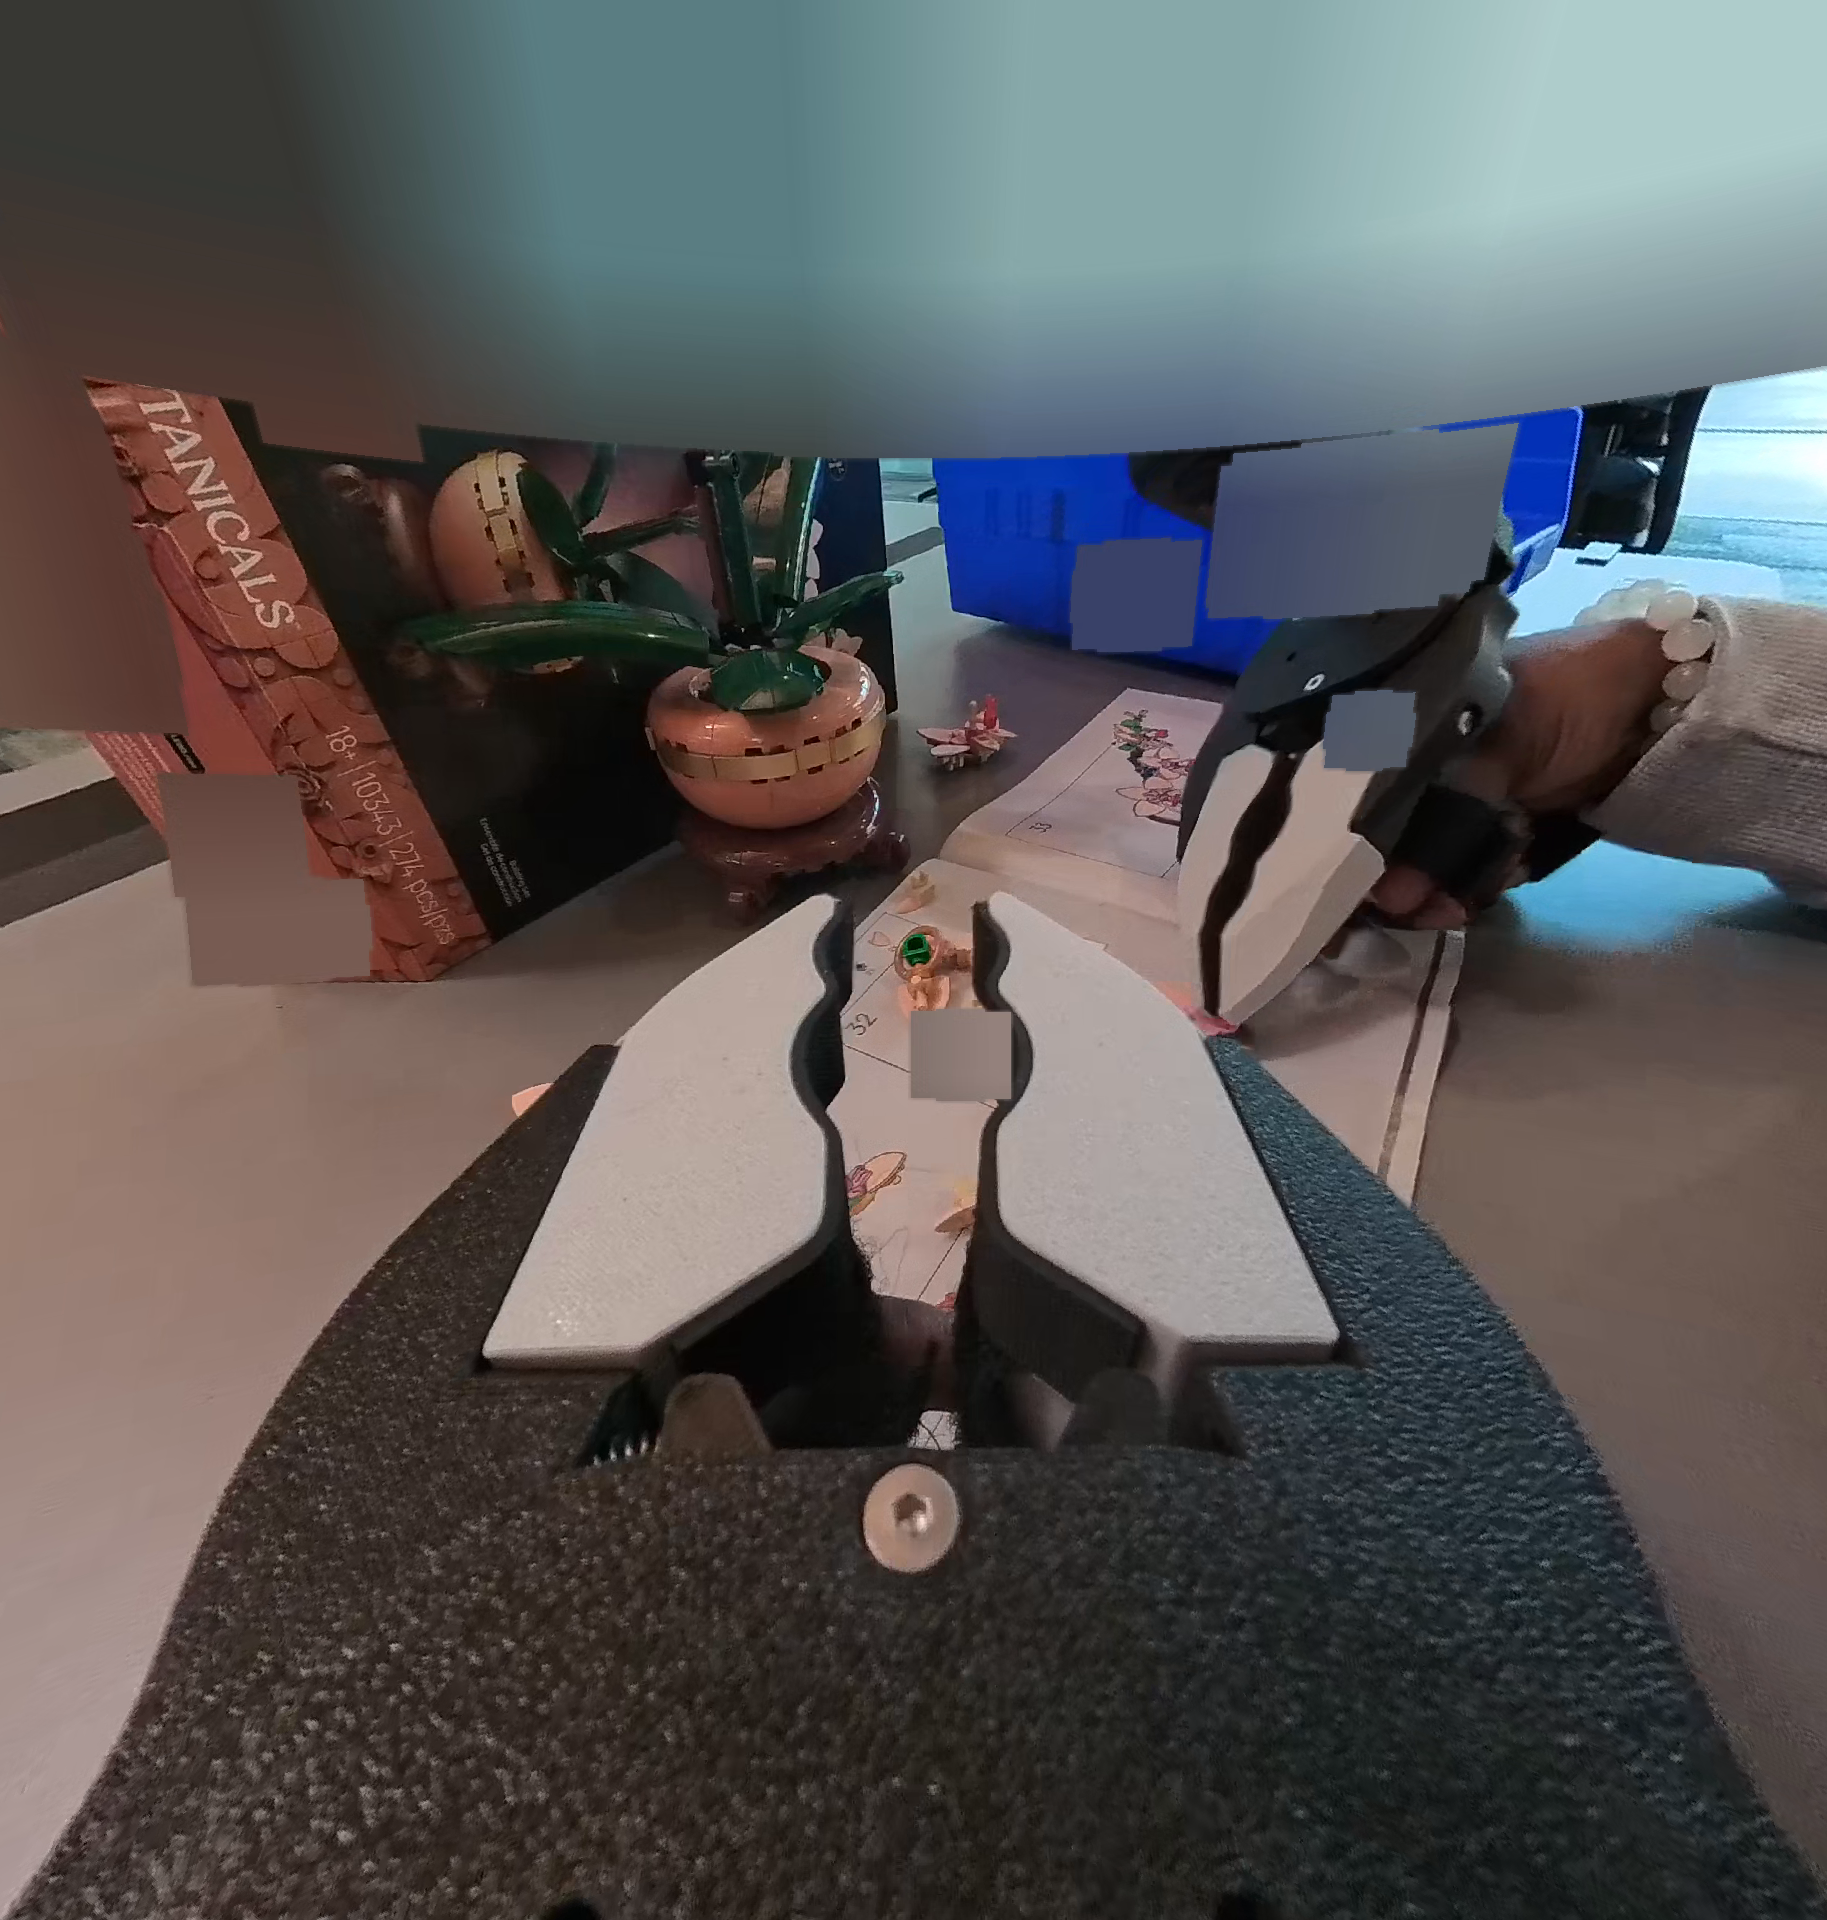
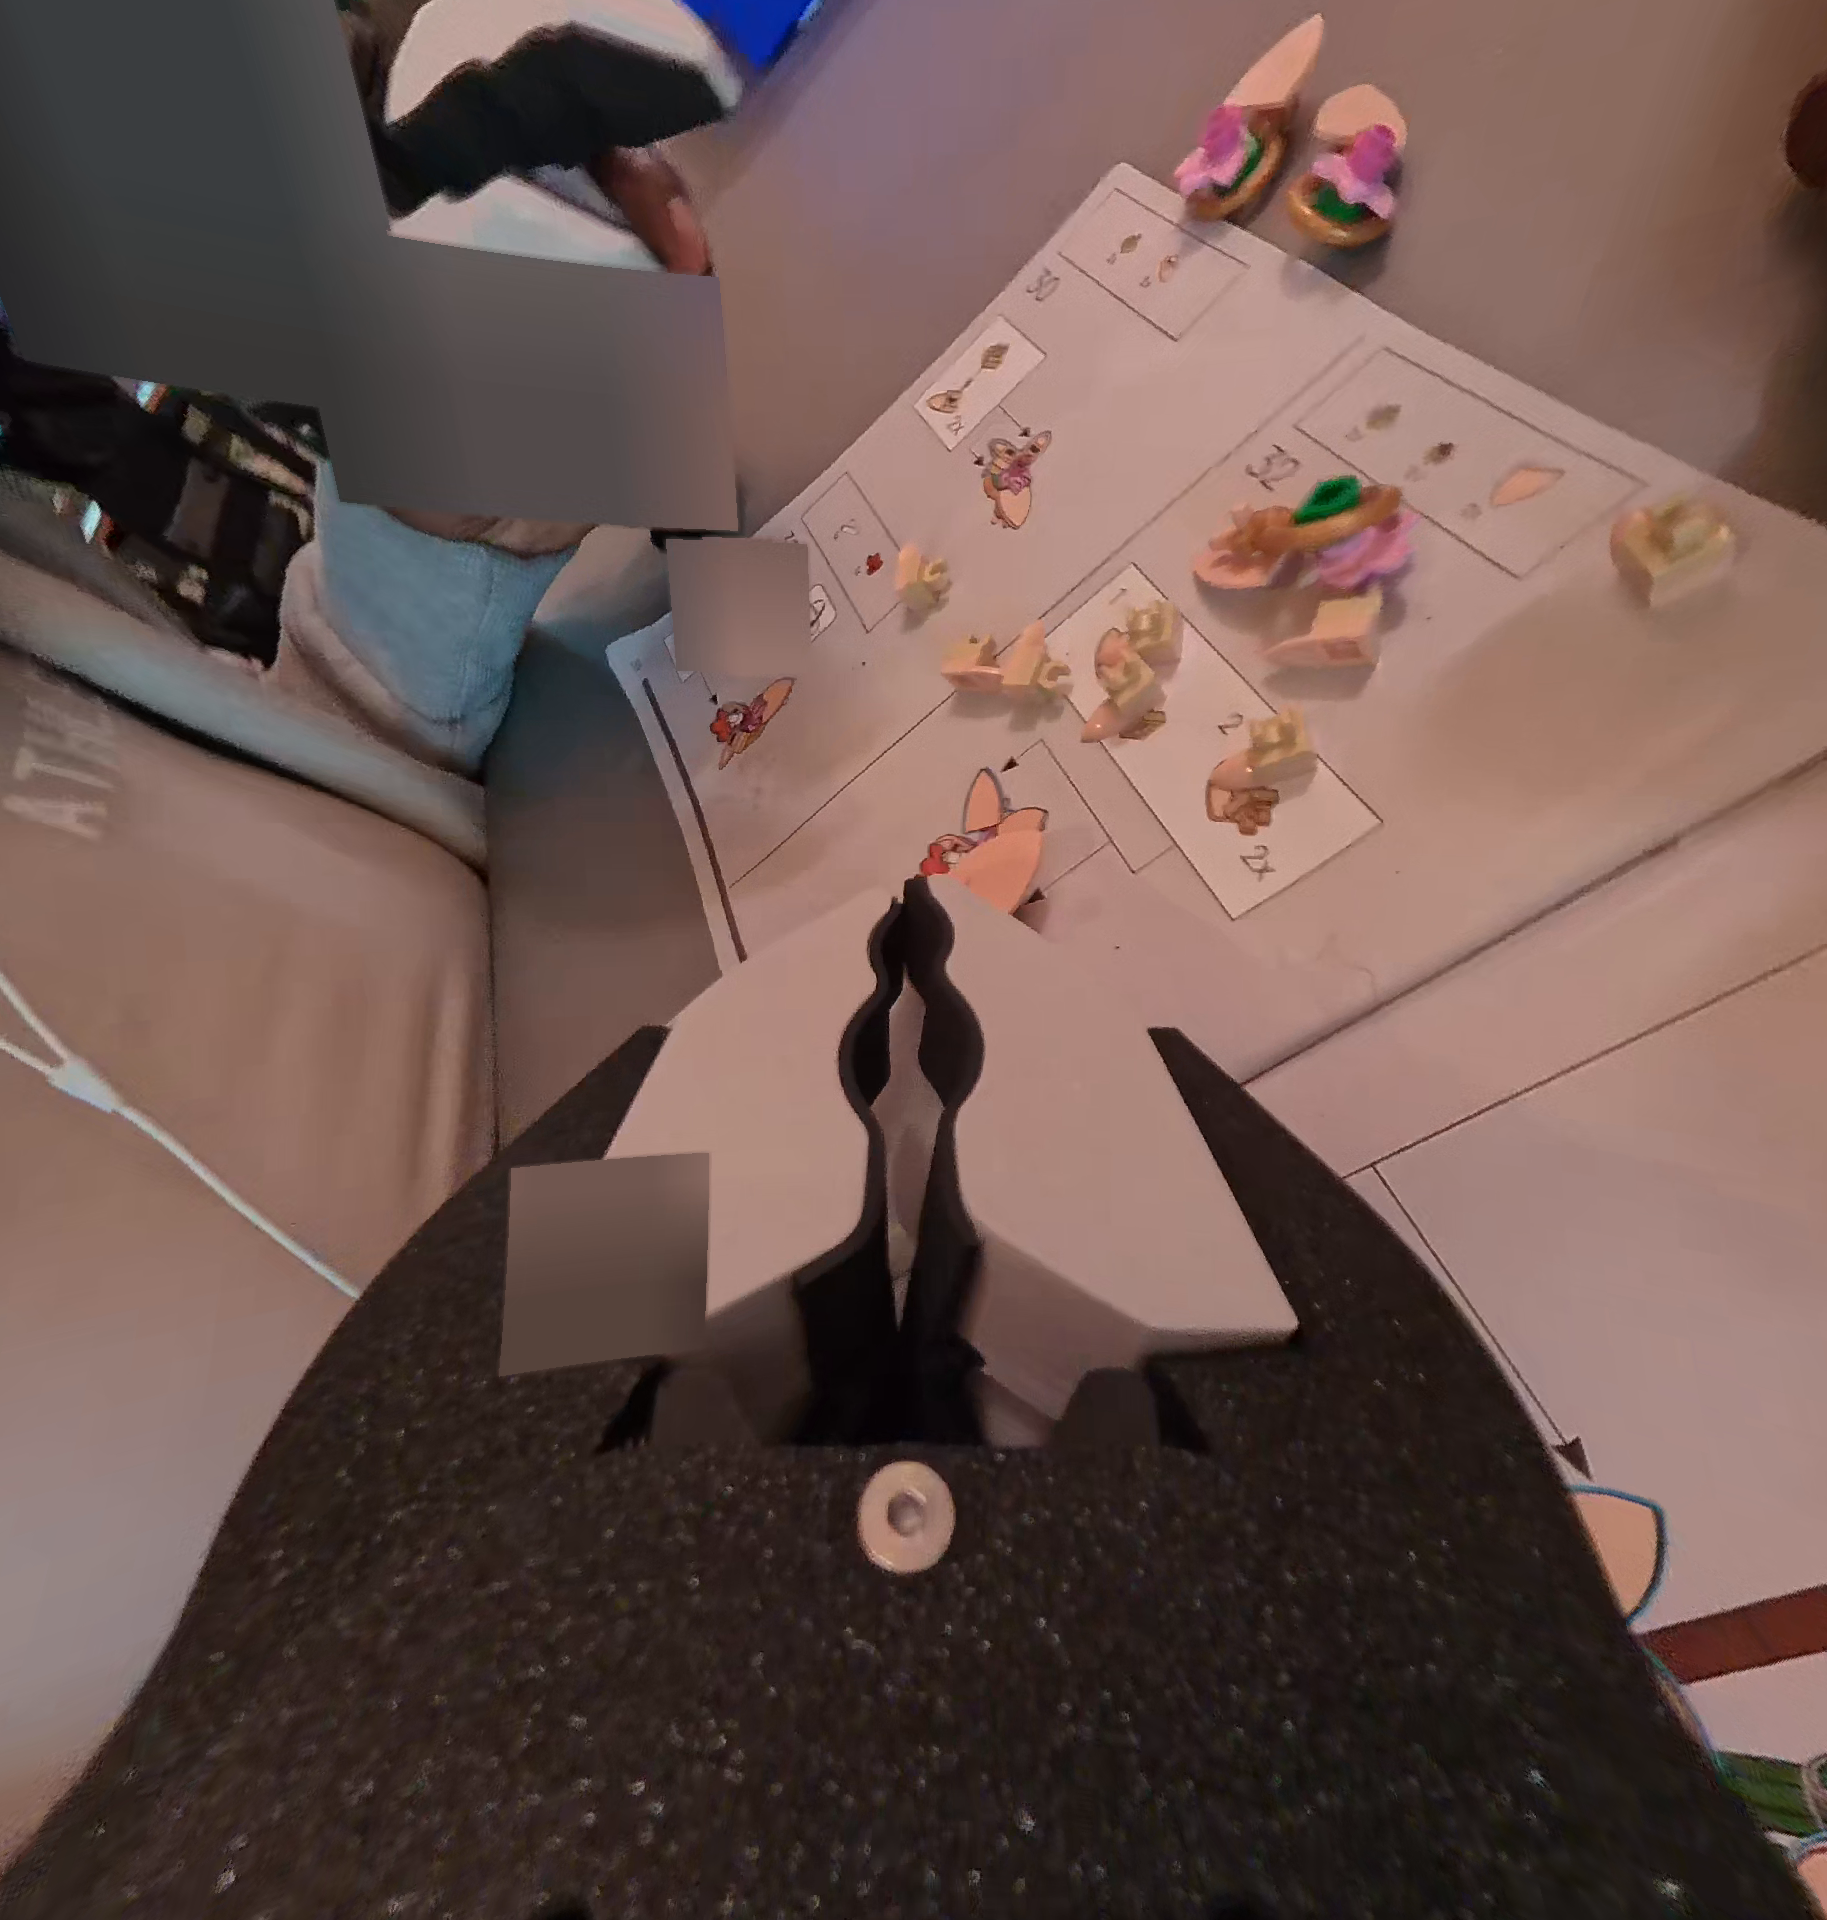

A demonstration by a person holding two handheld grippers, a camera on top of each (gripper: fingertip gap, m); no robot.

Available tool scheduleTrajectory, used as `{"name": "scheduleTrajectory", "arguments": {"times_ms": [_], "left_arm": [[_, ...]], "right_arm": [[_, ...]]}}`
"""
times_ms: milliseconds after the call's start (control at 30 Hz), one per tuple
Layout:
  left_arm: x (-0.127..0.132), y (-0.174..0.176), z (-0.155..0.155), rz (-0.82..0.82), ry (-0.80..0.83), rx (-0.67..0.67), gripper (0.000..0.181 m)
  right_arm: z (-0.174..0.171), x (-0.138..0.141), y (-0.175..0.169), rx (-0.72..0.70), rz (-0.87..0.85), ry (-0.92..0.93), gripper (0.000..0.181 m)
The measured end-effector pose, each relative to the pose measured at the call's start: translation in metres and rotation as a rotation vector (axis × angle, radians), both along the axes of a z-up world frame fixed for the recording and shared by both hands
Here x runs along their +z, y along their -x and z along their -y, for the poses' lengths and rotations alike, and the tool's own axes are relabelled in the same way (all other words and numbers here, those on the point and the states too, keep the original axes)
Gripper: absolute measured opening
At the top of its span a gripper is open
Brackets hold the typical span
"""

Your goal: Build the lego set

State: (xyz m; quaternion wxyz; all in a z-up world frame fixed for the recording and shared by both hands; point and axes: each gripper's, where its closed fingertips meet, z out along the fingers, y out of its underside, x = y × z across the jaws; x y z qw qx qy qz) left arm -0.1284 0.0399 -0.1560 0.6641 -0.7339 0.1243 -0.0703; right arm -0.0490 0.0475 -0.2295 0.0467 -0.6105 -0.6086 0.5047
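Grey tabletop (image 1: 213, 1143) fills both views, with a blue bin (image 1: 1034, 551) at the 1 o'clock edge of the left wrist view. At 10 o'clock there stands the set's box (image 1: 389, 748), upright, and just right of it the built lego plant pot (image 1: 763, 748) with dark green leaves. An open instruction booklet (image 2: 1511, 748) lies flat on the table, and loose cream and tan lego pieces (image 2: 1044, 665) are scattered over its page. Among them, at 1 o'clock in the right wrist view, sits a part-built flower (image 2: 1304, 540) with a gold ring, a green stud and a pink petal. Two more small flowers (image 2: 1293, 166) rest on the table beyond the booklet.

Left gripper (image 1: 911, 925) hovers over the booklet, jaws parted and holding nothing. Right gripper (image 2: 924, 894) is closed at the tips beside a peach petal piece (image 2: 1002, 862); whether it grips it I cannot tell.
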Motion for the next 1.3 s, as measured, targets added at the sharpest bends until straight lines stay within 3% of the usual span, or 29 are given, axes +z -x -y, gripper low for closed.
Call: {"name": "scheduleTrajectory", "arguments": {"times_ms": [133, 333, 467, 667, 767, 867, 1033, 1167, 1300], "left_arm": [[-0.001, 0.000, 0.000, -0.022, 0.000, 0.007, 0.021], [-0.002, 0.001, -0.001, -0.033, 0.005, 0.014, 0.021], [-0.003, 0.000, -0.001, -0.042, 0.011, 0.013, 0.021], [-0.004, -0.003, -0.001, -0.064, 0.016, -0.002, 0.021], [-0.006, -0.008, 0.000, -0.092, 0.021, -0.025, 0.021], [-0.016, -0.023, 0.008, -0.164, 0.071, -0.142, 0.021], [-0.052, -0.080, 0.061, -0.314, 0.331, -0.576, 0.022], [-0.080, -0.084, 0.055, -0.521, 0.454, -0.513, 0.026], [-0.083, -0.090, 0.052, -0.557, 0.487, -0.500, 0.000]], "right_arm": [[0.009, 0.014, -0.004, 0.057, -0.058, 0.055, 0.008], [0.001, 0.022, -0.009, 0.025, -0.102, -0.041, 0.006], [0.018, 0.020, -0.019, 0.120, -0.112, -0.131, 0.008], [0.031, 0.014, -0.023, 0.213, -0.153, -0.397, 0.025], [0.030, 0.012, -0.022, 0.215, -0.149, -0.406, 0.019], [0.030, 0.011, -0.023, 0.259, -0.154, -0.398, 0.021], [0.034, 0.002, -0.025, 0.387, -0.157, -0.443, 0.031], [0.034, -0.005, -0.021, 0.443, -0.163, -0.496, 0.031], [0.038, -0.006, -0.020, 0.482, -0.189, -0.518, 0.025]]}}
